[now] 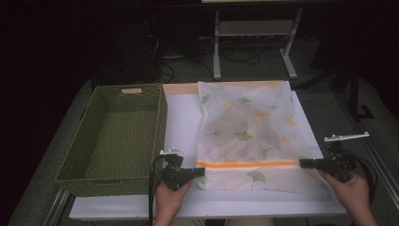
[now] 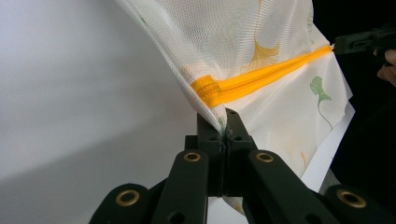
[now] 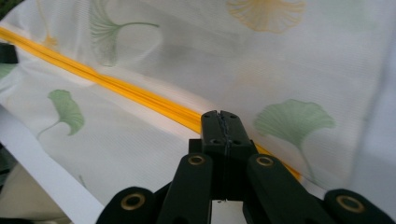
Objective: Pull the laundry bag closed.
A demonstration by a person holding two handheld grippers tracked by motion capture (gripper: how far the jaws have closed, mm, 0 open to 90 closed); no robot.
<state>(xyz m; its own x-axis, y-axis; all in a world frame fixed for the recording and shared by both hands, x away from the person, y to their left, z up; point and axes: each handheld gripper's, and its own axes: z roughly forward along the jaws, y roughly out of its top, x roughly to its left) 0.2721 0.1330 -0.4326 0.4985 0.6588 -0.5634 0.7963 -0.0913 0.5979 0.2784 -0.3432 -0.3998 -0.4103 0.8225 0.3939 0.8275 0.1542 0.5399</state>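
A white mesh bag (image 1: 245, 132) printed with green and yellow ginkgo leaves lies flat on the white table top (image 1: 181, 122). An orange zipper (image 1: 247, 165) runs across it near the front. My left gripper (image 1: 201, 172) is shut on the bag's left edge just below the zipper's end (image 2: 205, 88). At the bag's right edge my right gripper (image 1: 302, 163) is shut on the zipper (image 3: 140, 95) end. The bag (image 3: 261, 60) spreads beyond the right gripper's jaws. The bag's fabric (image 2: 261, 42) rises from the left gripper's jaws.
A green woven basket (image 1: 162, 113), with nothing in it, stands on the table's left half beside the bag. A person's hands hold both grippers at the front edge. Behind the table are a dark floor, cables and white desk legs (image 1: 216, 47).
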